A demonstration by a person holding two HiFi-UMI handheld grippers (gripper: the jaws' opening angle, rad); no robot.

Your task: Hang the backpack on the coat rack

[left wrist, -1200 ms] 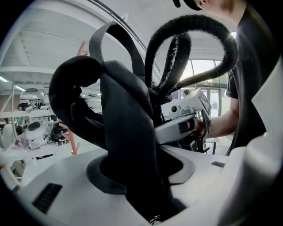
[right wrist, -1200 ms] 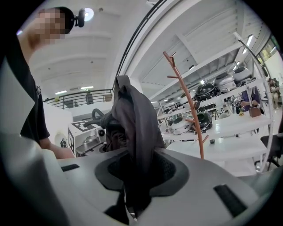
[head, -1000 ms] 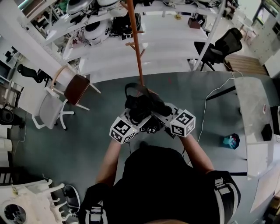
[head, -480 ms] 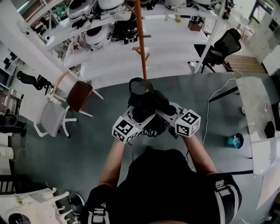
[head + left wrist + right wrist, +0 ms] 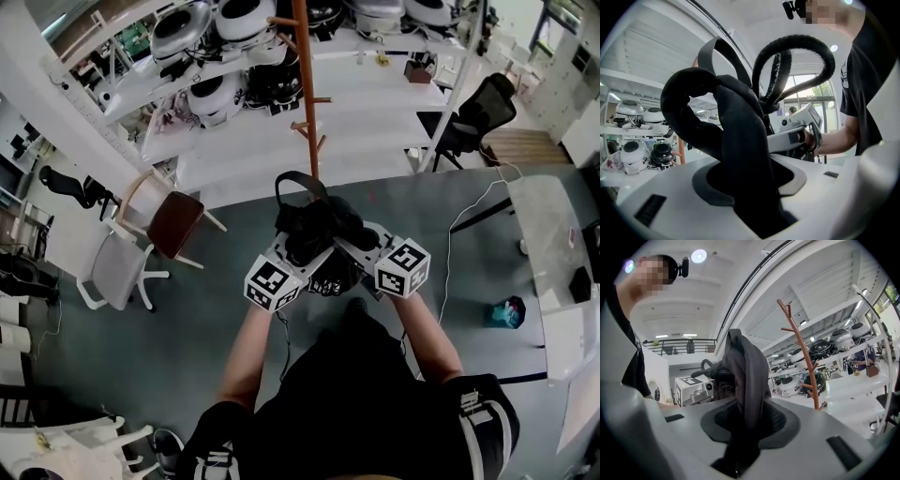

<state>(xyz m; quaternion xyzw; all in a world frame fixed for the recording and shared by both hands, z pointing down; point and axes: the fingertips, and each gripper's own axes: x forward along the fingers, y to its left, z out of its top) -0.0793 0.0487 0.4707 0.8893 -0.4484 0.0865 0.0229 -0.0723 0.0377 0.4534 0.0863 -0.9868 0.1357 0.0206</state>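
Note:
A black backpack hangs in the air between my two grippers, in front of the person's chest. My left gripper is shut on a thick padded strap of it, whose loops arch above the jaws. My right gripper is shut on a fold of the backpack's dark fabric. The orange-brown wooden coat rack stands just beyond the bag, its pole rising out of the top of the head view; its pegs show at the right of the right gripper view.
White shelving with helmets and gear stands behind the rack. A brown-seated chair and a grey chair are at the left, a black office chair at the right. A white table lines the right side.
Both grippers have carried the backpack up and forward toward the coat rack, and the head view has followed. The grips look unchanged.

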